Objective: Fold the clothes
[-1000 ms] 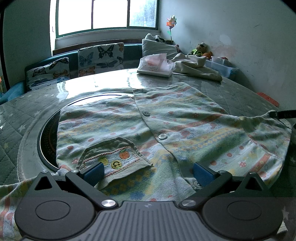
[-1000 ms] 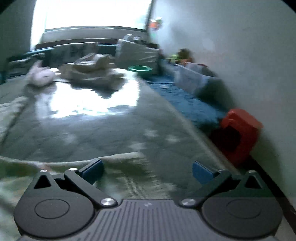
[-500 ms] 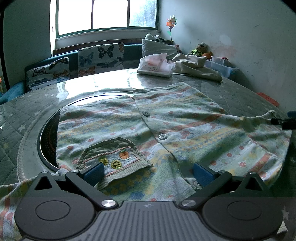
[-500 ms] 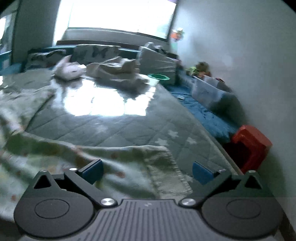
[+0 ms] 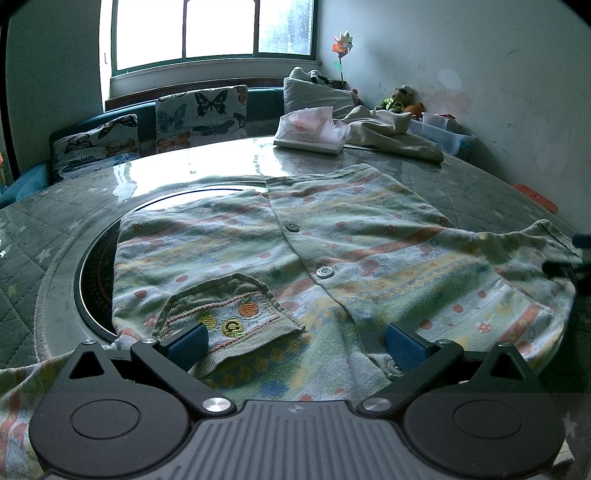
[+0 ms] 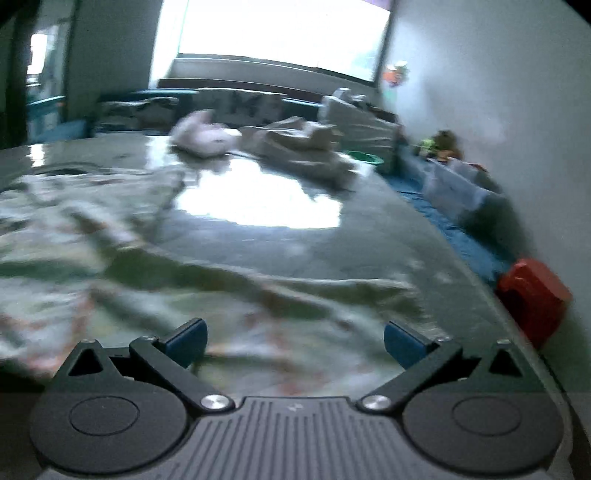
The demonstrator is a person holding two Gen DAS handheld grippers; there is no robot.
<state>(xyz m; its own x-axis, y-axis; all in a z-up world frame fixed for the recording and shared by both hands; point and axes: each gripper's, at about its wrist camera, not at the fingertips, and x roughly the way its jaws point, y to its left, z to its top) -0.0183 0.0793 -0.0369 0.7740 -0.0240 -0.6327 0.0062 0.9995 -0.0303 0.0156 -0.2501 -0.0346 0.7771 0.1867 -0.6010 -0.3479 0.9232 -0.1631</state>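
Daylight from a wide window (image 5: 214,29) falls on a round quilted table (image 5: 44,229) with a glossy centre. Ahead of the left gripper (image 5: 295,341), whose blue-padded fingers stand spread wide with nothing between them, a small patterned cardigan (image 5: 369,251) lies flat, buttons toward the camera. Its knitted pocket (image 5: 229,310), embroidered with fruit, sits just in front of the left-hand finger, and the cloth runs under both pads. Far beyond the gripper, near the table's back edge, a tissue pack (image 5: 314,129) shows pink and white tissue bulging from its top, and a beige garment (image 5: 391,136) lies crumpled beside it. Past that, against the wall, a clear plastic bin (image 5: 443,134) holds things too small to tell. Butterfly cushions (image 5: 199,114) line the bench behind.

In the blurred right wrist view, the right gripper (image 6: 295,341) is likewise spread open, and the cardigan's rumpled edge (image 6: 258,295) lies between and ahead of its fingers. Off to its right, a red object (image 6: 532,299) sits low by the wall.
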